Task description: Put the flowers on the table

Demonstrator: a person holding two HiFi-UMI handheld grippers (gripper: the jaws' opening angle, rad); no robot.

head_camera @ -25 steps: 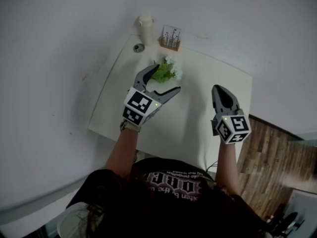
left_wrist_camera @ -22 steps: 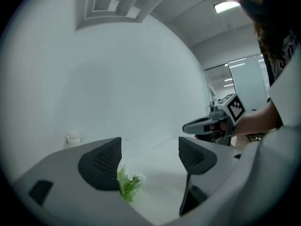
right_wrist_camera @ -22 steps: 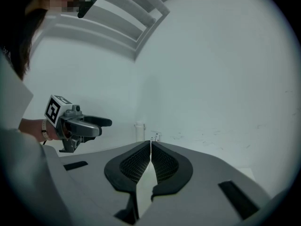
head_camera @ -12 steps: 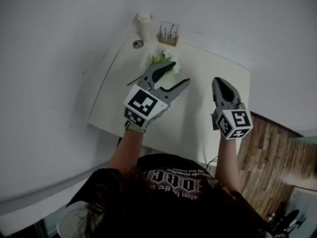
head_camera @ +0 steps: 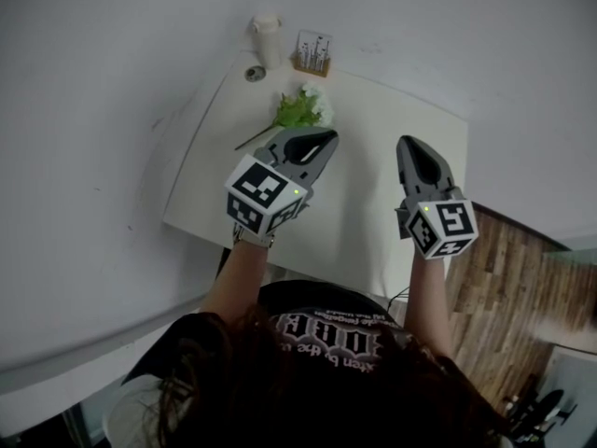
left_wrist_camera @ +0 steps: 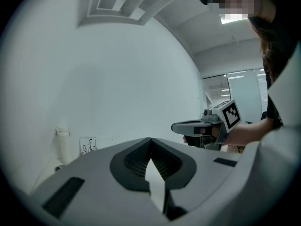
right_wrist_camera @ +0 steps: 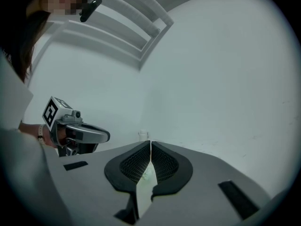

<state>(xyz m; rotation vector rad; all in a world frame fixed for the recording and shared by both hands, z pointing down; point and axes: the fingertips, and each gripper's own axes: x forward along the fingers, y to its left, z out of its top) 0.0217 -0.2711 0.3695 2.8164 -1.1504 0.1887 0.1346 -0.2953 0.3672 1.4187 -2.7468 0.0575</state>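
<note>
Both grippers are empty: your left gripper (head_camera: 328,138) has just closed its jaws, and your right gripper (head_camera: 407,144) has its jaws together. Flowers (head_camera: 303,110) lie on the table (head_camera: 373,231) near the left.

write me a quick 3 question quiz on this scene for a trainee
1. True or false: the flowers lie on the table.
2. The jaws of the left gripper are: A) open, B) shut on the flowers, C) shut on nothing.
3. Which gripper is nearer the flowers?
Key: 1 true. 2 C; they have just closed, with nothing between them. 3 the left; the right gripper is off to the side.
</note>
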